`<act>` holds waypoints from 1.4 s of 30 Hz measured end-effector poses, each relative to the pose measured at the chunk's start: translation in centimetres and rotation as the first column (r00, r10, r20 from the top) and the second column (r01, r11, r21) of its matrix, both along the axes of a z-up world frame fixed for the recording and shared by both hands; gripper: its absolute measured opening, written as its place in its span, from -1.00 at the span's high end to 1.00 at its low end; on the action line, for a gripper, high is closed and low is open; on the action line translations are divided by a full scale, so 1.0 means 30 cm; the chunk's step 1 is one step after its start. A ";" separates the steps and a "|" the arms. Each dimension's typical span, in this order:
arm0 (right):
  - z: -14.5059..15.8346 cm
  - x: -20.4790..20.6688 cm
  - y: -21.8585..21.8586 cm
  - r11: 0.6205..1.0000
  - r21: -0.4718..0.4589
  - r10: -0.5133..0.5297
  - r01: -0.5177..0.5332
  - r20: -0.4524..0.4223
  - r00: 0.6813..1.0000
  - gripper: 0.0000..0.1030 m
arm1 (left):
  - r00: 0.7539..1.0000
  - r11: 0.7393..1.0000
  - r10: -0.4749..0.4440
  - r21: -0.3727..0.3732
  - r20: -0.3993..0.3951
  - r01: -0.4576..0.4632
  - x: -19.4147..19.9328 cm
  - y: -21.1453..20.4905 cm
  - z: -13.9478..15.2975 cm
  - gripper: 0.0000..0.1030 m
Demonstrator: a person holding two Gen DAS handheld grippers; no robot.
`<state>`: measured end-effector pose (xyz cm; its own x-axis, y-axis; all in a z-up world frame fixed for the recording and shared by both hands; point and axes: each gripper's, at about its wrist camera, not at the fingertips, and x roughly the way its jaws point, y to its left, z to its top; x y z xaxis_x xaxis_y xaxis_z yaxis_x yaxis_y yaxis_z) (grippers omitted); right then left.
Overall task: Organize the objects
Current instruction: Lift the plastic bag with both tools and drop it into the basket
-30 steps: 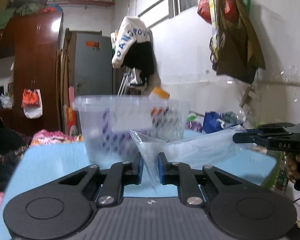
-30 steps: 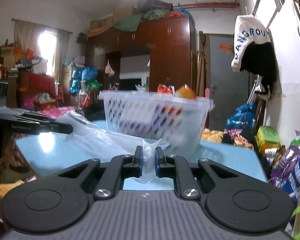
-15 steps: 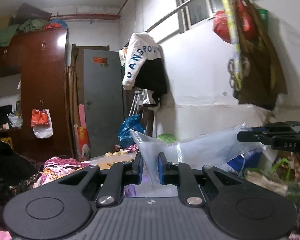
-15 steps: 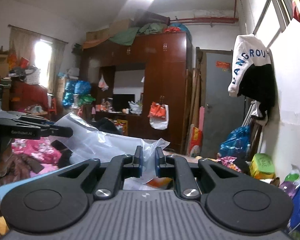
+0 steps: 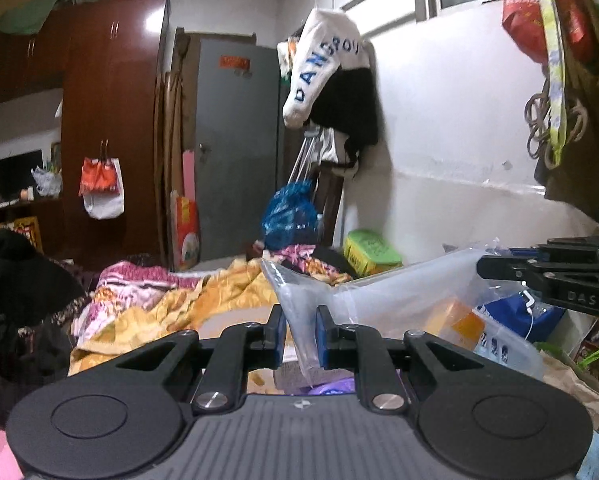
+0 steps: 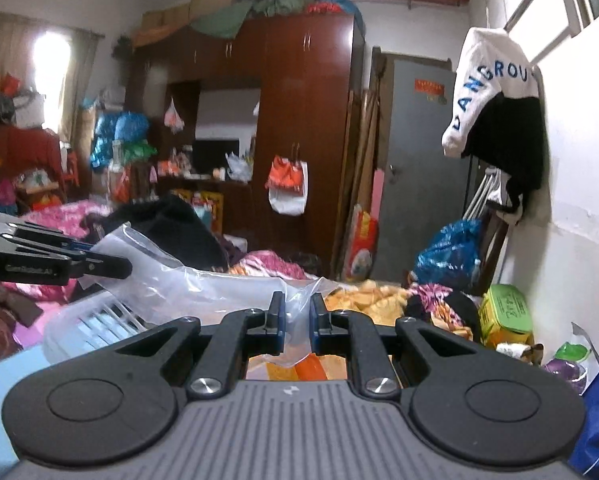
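A clear plastic bag (image 5: 383, 296) hangs stretched between both grippers. My left gripper (image 5: 301, 330) is shut on one corner of it. My right gripper (image 6: 297, 320) is shut on the other corner (image 6: 299, 312). The right gripper shows at the right in the left wrist view (image 5: 551, 276), and the left gripper shows at the left in the right wrist view (image 6: 55, 264). The white slotted basket (image 6: 91, 328) sits low under the bag, with an orange item (image 5: 455, 320) seen through the plastic.
A light blue table (image 6: 3, 392) edge shows at the lower left. Piled bedding (image 5: 171, 304) lies ahead. A brown wardrobe (image 6: 299, 128), a grey door (image 5: 235, 144) and a white wall with hanging clothes (image 5: 331, 80) stand behind. A green box (image 6: 507, 312) sits by the wall.
Both grippers rose with the bag held taut, so the basket and table dropped out of view, then tilted back down a little; the basket edge shows again below the bag.
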<state>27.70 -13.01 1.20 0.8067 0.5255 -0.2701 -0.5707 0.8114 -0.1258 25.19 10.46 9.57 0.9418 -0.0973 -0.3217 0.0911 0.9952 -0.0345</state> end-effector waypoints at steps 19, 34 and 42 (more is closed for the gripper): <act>0.037 -0.109 -0.102 0.995 0.088 -0.052 0.046 0.072 0.996 -1.00 | 0.991 0.988 0.041 0.142 0.125 -0.059 -0.166 -0.067 0.000 -1.00; -0.048 -0.233 -0.128 0.980 0.062 -0.189 0.191 -0.035 0.981 -1.00 | 0.988 0.996 0.053 0.061 0.142 -0.062 -0.330 -0.146 -0.045 -1.00; -0.070 -0.368 -0.240 0.977 0.210 -0.007 0.033 -0.126 0.992 -1.00 | 0.992 0.984 0.103 0.137 0.073 -0.113 -0.477 -0.239 -0.079 -1.00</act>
